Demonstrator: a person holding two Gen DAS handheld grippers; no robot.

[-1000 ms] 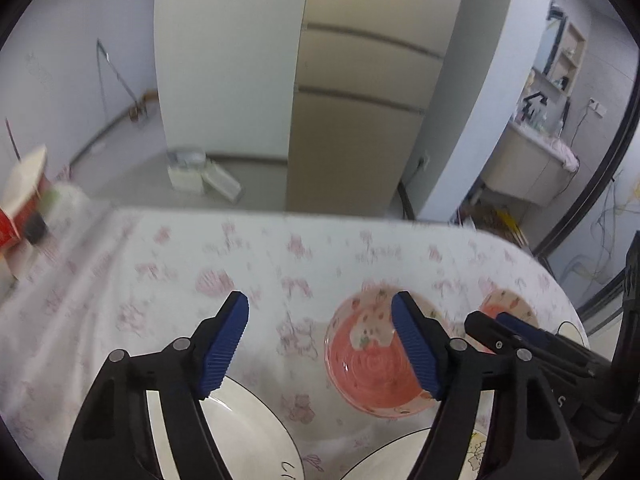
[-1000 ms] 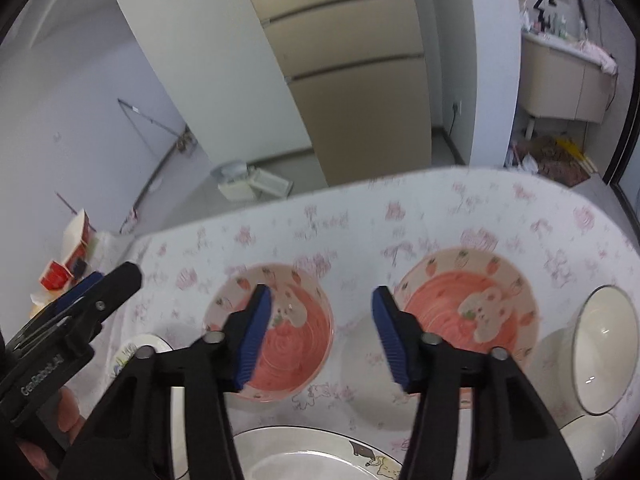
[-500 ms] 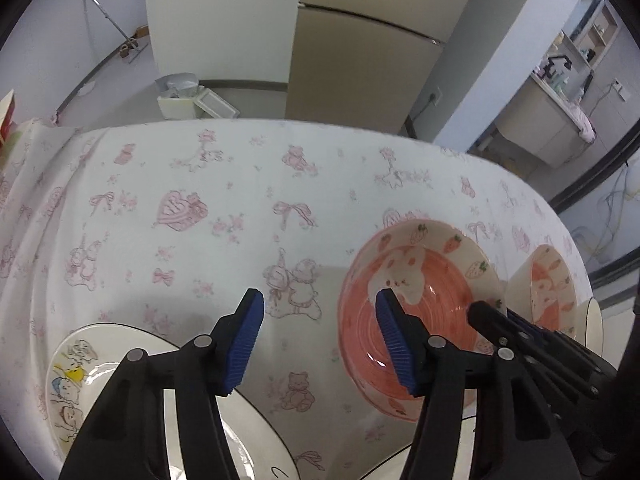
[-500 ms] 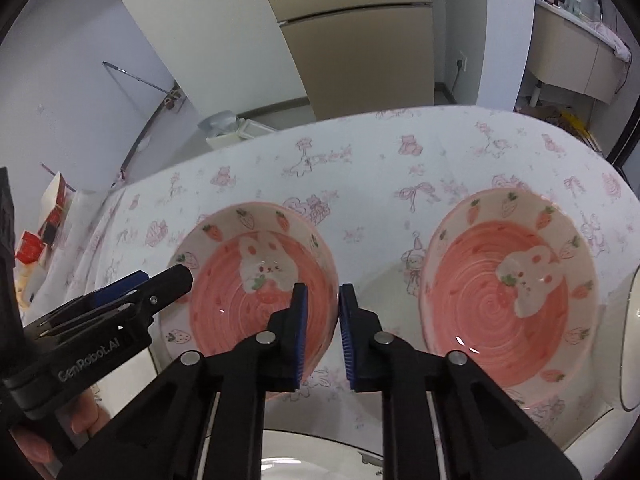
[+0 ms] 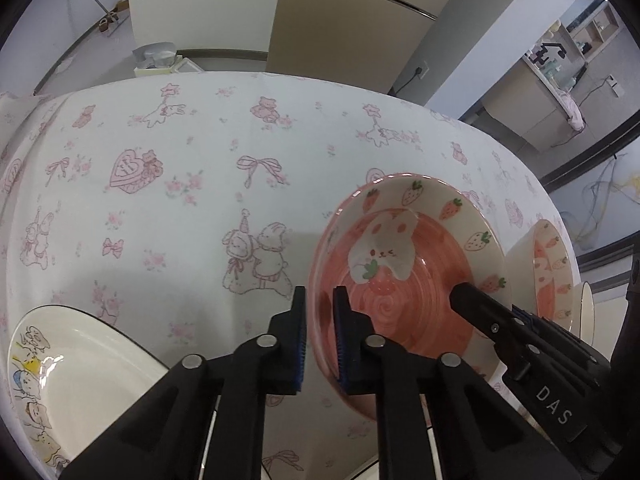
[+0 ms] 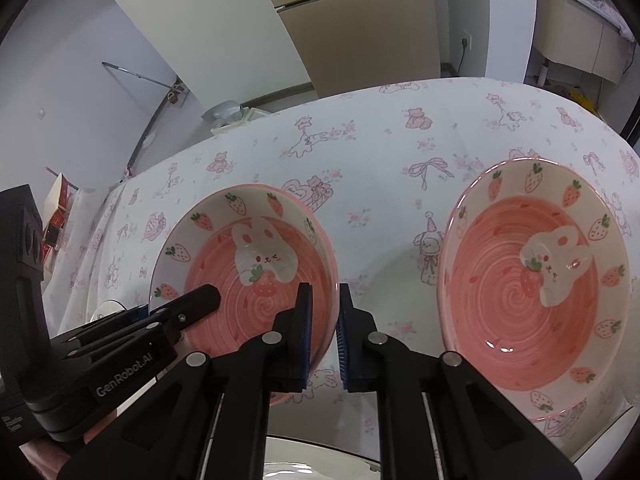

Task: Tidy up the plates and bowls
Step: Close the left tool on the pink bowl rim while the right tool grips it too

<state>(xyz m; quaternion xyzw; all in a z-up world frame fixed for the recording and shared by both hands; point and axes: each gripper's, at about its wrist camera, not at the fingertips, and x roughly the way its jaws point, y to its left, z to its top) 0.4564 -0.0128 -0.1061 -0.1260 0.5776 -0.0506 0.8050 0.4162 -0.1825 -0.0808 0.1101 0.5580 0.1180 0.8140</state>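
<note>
While both claws [image 5: 320, 336] [image 6: 323, 334] pinch opposite rims of one pink bowl [image 5: 404, 280], bare tablecloth [image 5: 200, 200] lies beyond.

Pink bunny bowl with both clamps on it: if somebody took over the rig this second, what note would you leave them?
Left gripper: fingers have just closed, shut on the left rim of the pink bunny bowl.
Right gripper: shut on the same bowl's right rim.
Things: the second pink bowl sits to its right, apart; the cartoon plate is to its left, both on the tablecloth.
Done: bowl gripped on both sides; nothing stacked yet.
Left: probably lift it, nest it with its twin, then gather the plates.
</note>
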